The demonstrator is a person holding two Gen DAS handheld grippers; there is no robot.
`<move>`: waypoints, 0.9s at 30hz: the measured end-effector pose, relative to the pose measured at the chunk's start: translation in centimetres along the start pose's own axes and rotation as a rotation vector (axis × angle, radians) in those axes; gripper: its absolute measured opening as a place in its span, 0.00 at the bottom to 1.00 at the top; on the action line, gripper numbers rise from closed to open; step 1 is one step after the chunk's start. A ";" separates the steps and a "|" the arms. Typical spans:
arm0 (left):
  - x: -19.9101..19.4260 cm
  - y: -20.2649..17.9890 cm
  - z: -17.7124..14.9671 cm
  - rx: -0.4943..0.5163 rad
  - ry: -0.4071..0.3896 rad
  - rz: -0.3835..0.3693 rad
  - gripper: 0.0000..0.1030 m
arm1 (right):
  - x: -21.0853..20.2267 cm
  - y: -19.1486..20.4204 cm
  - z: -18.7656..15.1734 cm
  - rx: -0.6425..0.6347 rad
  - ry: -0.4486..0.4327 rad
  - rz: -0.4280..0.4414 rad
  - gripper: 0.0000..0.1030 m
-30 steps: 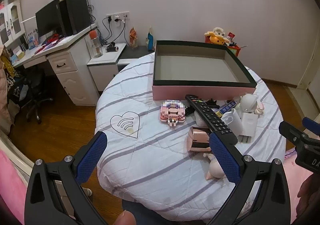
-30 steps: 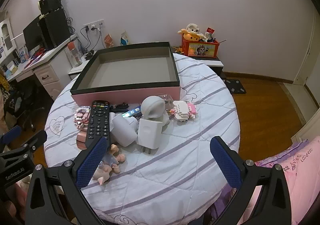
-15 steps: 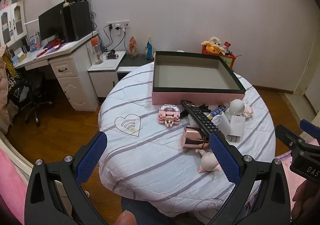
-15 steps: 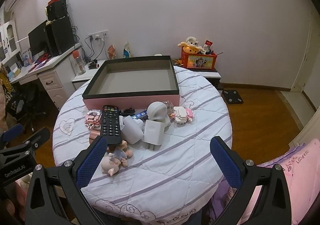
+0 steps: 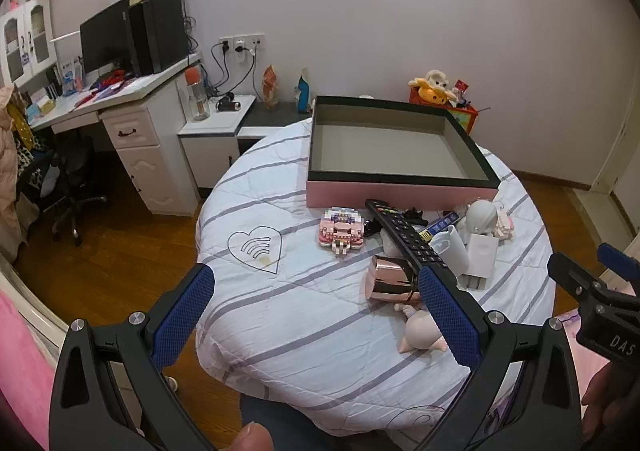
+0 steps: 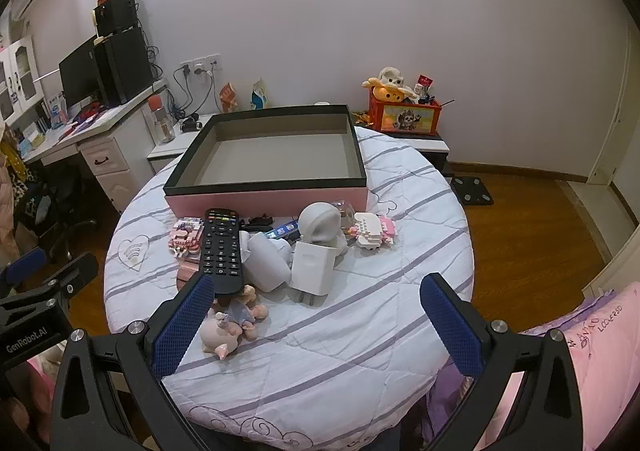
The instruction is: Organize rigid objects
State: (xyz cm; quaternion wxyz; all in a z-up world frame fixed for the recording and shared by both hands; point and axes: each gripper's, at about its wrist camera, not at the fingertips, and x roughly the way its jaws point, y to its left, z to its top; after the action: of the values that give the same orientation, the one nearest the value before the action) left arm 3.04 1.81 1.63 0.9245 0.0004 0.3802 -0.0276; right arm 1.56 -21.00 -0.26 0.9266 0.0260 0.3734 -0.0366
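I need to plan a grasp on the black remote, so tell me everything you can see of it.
The black remote is a long, slim bar, plastic by the look, with rows of small buttons and coloured keys at its far end. It lies face up and tilted, propped on the pile: its near end rests over the rose-gold cup, with a white mug close beside it. Its far end points toward the pink box. No tool touches it.

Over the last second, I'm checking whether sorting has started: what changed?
Both hand-held grippers pulled back from the table; the left hand-held gripper and right hand-held gripper stayed open and empty. Nothing was grasped or released. The remote, the other clutter and the pink box, with nothing inside, kept their places.
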 end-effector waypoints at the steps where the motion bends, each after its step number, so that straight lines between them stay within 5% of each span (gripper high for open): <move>1: 0.1 -0.1 0.0 0.003 0.003 0.000 1.00 | 0.1 -0.1 0.1 0.002 0.002 0.000 1.00; 18: 4.3 0.6 0.3 -0.016 0.088 -0.006 1.00 | 3.1 -1.0 0.2 0.022 0.059 -0.009 1.00; 27: 10.9 -0.5 1.4 0.058 0.178 -0.017 1.00 | 6.4 -2.0 1.3 0.021 0.101 -0.037 1.00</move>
State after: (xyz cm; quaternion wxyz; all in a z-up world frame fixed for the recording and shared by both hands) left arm 11.74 0.70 -5.08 0.8865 0.0263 0.4596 -0.0463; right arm 6.88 -23.35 -3.82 0.9055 0.0306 0.4195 -0.0564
